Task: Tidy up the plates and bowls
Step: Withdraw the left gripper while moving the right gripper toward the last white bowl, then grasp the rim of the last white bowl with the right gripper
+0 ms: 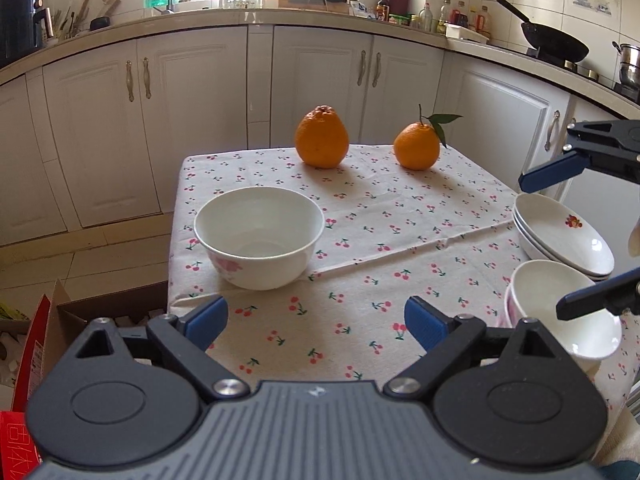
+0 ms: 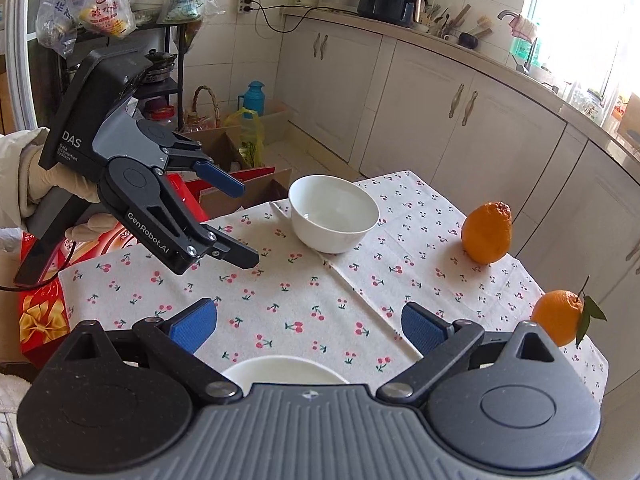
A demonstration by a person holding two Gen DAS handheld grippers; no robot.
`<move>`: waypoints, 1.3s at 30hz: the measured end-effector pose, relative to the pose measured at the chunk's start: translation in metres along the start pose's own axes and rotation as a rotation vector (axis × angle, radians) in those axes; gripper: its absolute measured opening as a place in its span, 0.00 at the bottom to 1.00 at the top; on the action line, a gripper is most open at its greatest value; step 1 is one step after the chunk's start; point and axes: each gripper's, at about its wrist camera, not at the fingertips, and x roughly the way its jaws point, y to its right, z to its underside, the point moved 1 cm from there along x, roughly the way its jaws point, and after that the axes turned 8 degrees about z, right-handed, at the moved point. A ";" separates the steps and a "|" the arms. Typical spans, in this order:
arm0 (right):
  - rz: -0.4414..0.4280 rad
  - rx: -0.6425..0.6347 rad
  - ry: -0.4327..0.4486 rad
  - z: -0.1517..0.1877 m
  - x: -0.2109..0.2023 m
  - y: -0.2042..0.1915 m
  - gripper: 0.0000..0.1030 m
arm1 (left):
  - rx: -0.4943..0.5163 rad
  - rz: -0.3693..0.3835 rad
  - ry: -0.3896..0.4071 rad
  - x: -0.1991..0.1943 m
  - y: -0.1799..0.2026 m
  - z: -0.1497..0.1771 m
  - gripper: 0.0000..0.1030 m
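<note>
left gripper (image 1: 316, 322): level over tablecloth (image 1: 360, 240), fingers spread (empty) | right gripper (image 2: 309, 326): above plates (image 1: 568, 236), fingers spread

Open cloth mid-desk, crockery and fruit round the edges

In the left wrist view, bare cherry-print tablecloth (image 1: 360, 264) runs from the near edge toward 12 o'clock; a white ceramic bowl with pink flower print (image 1: 259, 236) blocks 10 o'clock, two oranges (image 1: 322, 138) stand at the far edge, stacked white shallow plates (image 1: 568, 236) and a second white bowl (image 1: 560, 312) crowd 3 o'clock.
</note>
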 end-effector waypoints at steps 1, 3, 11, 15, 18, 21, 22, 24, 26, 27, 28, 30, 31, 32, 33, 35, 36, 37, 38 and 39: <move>-0.005 0.002 -0.004 -0.005 0.006 0.003 0.98 | 0.004 -0.010 0.003 0.003 -0.004 -0.001 0.92; -0.016 0.009 -0.015 -0.013 0.017 0.011 0.98 | 0.010 -0.024 0.004 0.009 -0.011 -0.003 0.92; -0.063 0.018 -0.060 -0.050 0.067 0.032 0.98 | 0.039 -0.038 0.005 0.036 -0.035 -0.008 0.92; -0.100 0.027 -0.086 -0.063 0.093 0.038 0.97 | 0.054 -0.027 0.004 0.048 -0.045 -0.011 0.92; -0.122 0.032 -0.105 -0.072 0.114 0.041 0.97 | 0.066 -0.024 0.002 0.056 -0.050 -0.013 0.92; -0.148 0.056 -0.127 -0.079 0.135 0.045 0.94 | 0.078 -0.014 -0.001 0.064 -0.054 -0.014 0.92; -0.153 0.068 -0.137 -0.080 0.144 0.048 0.94 | 0.083 -0.008 -0.002 0.066 -0.055 -0.015 0.92; -0.165 0.094 -0.150 -0.083 0.157 0.052 0.90 | 0.092 -0.001 0.000 0.069 -0.055 -0.015 0.92; -0.182 0.125 -0.165 -0.084 0.169 0.056 0.87 | 0.091 0.007 0.004 0.071 -0.057 -0.014 0.92; -0.188 0.139 -0.172 -0.084 0.175 0.057 0.86 | 0.085 0.010 0.006 0.073 -0.058 -0.014 0.92; -0.190 0.150 -0.178 -0.084 0.180 0.058 0.85 | 0.081 0.014 0.007 0.073 -0.059 -0.015 0.92; -0.194 0.167 -0.191 -0.083 0.189 0.059 0.82 | 0.078 0.019 0.012 0.075 -0.061 -0.016 0.92; -0.197 0.177 -0.196 -0.083 0.193 0.060 0.82 | 0.079 0.024 0.013 0.076 -0.061 -0.016 0.91; -0.203 0.188 -0.202 -0.083 0.197 0.062 0.81 | 0.081 0.027 0.016 0.076 -0.061 -0.016 0.91; -0.207 0.197 -0.205 -0.083 0.201 0.063 0.79 | 0.082 0.031 0.017 0.077 -0.061 -0.017 0.91; -0.220 0.215 -0.213 -0.083 0.206 0.065 0.76 | 0.081 0.039 0.016 0.078 -0.061 -0.018 0.90; -0.227 0.223 -0.217 -0.082 0.209 0.066 0.74 | 0.079 0.041 0.017 0.079 -0.061 -0.018 0.90; -0.231 0.229 -0.221 -0.083 0.212 0.066 0.72 | 0.079 0.043 0.018 0.079 -0.061 -0.017 0.90; -0.235 0.235 -0.223 -0.083 0.214 0.066 0.70 | 0.080 0.042 0.019 0.079 -0.061 -0.017 0.90; -0.241 0.239 -0.225 -0.083 0.216 0.066 0.69 | 0.081 0.042 0.021 0.079 -0.061 -0.017 0.90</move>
